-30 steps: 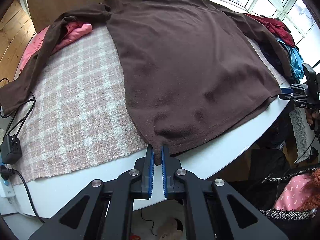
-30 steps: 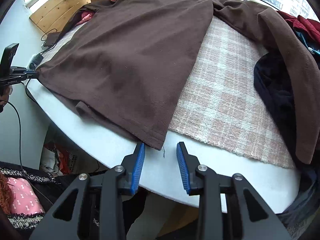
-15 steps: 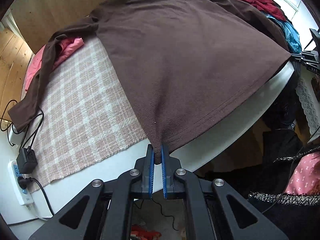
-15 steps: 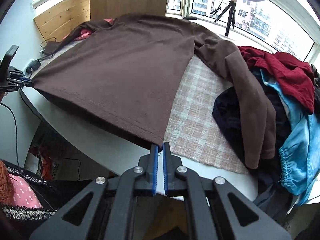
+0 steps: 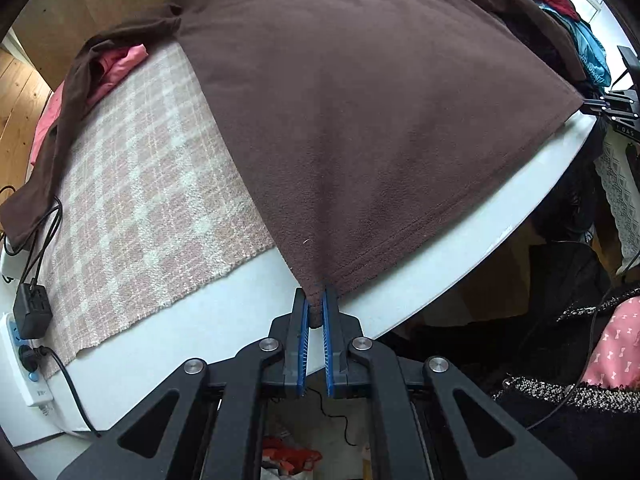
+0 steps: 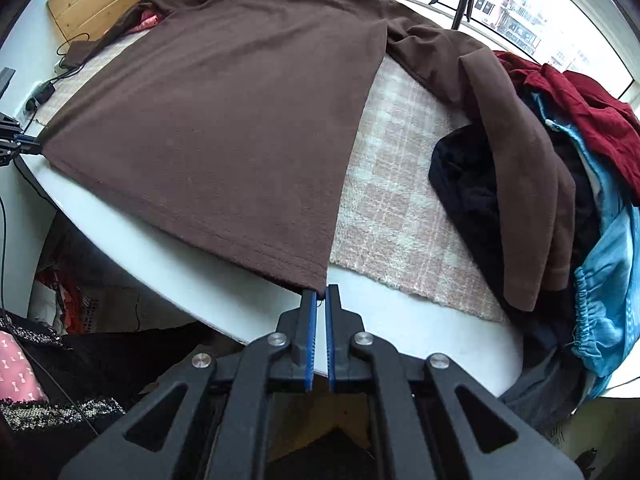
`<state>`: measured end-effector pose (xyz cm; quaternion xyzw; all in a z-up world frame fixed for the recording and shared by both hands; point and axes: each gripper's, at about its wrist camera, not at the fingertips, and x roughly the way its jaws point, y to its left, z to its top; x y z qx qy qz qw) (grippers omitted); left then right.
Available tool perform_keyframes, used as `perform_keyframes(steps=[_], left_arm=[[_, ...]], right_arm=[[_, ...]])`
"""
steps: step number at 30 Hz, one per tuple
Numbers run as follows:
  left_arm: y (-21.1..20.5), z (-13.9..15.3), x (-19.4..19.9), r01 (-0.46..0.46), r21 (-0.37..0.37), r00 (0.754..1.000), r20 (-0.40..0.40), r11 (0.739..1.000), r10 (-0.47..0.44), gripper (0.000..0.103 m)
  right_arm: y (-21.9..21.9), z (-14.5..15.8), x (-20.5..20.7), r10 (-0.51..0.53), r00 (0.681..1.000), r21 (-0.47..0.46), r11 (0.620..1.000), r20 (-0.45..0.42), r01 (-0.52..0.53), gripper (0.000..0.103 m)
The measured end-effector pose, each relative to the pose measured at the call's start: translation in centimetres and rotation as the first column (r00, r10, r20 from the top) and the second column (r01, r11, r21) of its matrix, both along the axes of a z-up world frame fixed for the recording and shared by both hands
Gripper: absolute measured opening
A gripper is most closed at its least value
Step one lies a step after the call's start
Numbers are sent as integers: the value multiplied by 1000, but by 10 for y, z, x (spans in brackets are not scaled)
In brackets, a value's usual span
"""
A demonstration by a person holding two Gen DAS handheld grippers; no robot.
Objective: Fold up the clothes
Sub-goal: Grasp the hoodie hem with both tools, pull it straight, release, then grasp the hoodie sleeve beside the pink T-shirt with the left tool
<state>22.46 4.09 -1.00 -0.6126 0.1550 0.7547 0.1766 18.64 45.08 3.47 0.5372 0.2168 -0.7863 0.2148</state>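
Brown top (image 5: 360, 120) spread flat, unfolded; left tool (image 5: 315, 312), right tool (image 6: 322, 308) clamped on hem corners at 6 o'clock.

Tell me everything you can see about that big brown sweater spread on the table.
The brown sweater looks like soft, fleecy knit with long sleeves and a stitched hem. It lies flat, body spread over a pink plaid cloth on the white table. The left gripper and the right gripper each pinch one hem corner, pulling the hem taut off the table's edge. One sleeve drapes over a pile of clothes; the other trails beside a pink garment.
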Motion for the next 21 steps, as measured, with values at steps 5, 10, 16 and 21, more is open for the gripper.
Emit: perform_keyframes(steps=[5, 10, 16, 21], left_arm=[[-4, -1, -4, -2, -11, 999, 44, 1000, 3, 9], [-31, 18, -5, -66, 21, 996, 65, 998, 64, 14], [-112, 70, -26, -208, 31, 977, -48, 978, 209, 20], [-213, 97, -83, -419, 45, 889, -182, 907, 420, 25]], right_arm=[[-2, 2, -3, 13, 1000, 26, 1000, 15, -13, 4], [-2, 1, -4, 12, 992, 62, 998, 126, -20, 7], [5, 78, -22, -35, 996, -37, 999, 86, 39, 12], [-35, 173, -72, -35, 998, -240, 970, -54, 21, 13]])
